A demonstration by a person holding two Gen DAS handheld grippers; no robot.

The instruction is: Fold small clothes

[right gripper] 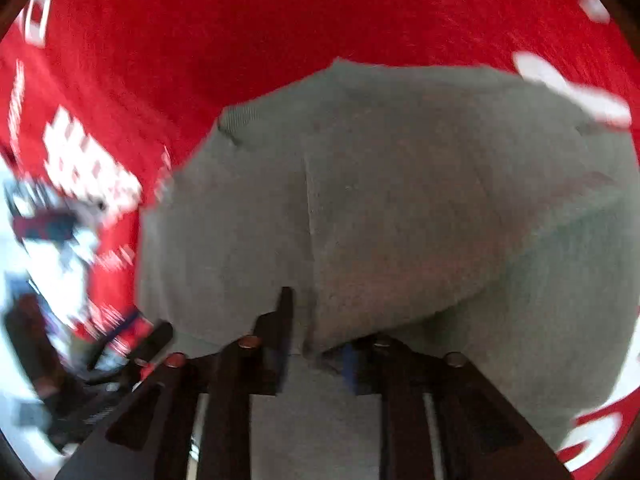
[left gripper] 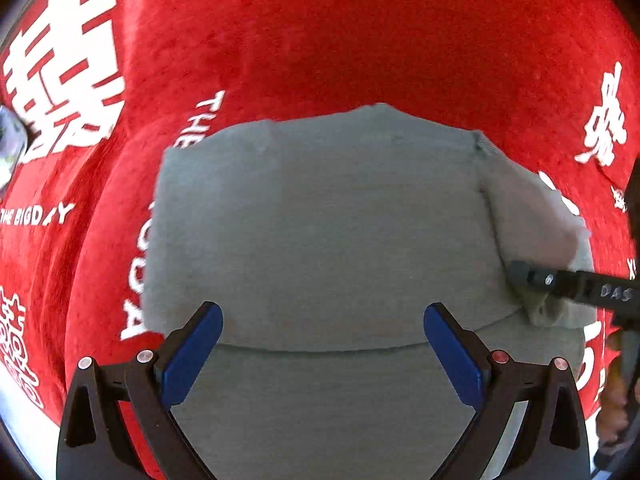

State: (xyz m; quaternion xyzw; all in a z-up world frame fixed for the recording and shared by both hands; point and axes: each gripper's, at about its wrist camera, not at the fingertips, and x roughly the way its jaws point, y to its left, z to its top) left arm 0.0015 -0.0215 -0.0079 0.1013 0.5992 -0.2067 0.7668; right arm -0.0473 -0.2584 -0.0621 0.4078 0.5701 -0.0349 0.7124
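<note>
A small grey garment [left gripper: 320,220] lies partly folded on a red cloth [left gripper: 320,40] with white lettering. My left gripper [left gripper: 323,328] is open and empty, its blue pads [left gripper: 192,356] hovering over the garment's near fold. My right gripper [left gripper: 516,276] enters the left wrist view from the right and is shut on the garment's right flap, which is lifted. In the blurred right wrist view the right gripper [right gripper: 316,344] pinches a bunched fold of the grey garment [right gripper: 400,200].
The red cloth [right gripper: 280,20] covers the whole work surface around the garment. A shiny object [left gripper: 8,140] sits at the far left edge. A blurred bright area with dark shapes [right gripper: 48,280] lies beyond the cloth's left side.
</note>
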